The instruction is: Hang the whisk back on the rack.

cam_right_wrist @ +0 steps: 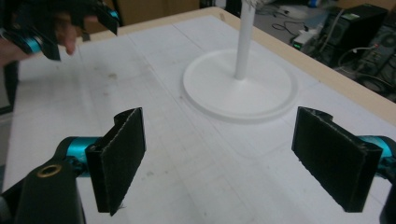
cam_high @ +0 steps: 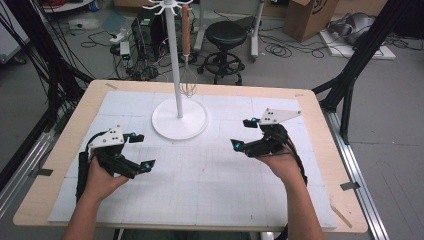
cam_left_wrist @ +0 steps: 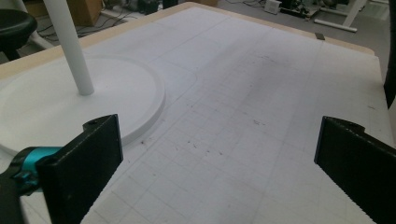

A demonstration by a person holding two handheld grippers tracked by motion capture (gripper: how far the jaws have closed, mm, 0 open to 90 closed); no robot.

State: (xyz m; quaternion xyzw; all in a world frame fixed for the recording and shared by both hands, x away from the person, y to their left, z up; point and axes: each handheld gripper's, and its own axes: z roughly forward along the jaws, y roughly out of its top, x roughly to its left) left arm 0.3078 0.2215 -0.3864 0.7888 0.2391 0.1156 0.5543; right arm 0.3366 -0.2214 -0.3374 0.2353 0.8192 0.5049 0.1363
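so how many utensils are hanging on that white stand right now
1. A wire whisk with a brown wooden handle hangs from a hook right of the white round-based stand's pole, above the table's far edge. The stand's top is cropped, so others may be hidden.

A white stand is set on the gridded surface; a whisk is hung from it. A black stool is seen beyond.

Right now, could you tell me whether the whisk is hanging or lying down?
Hanging: the wooden-handled wire whisk dangles from the white stand's top hook.
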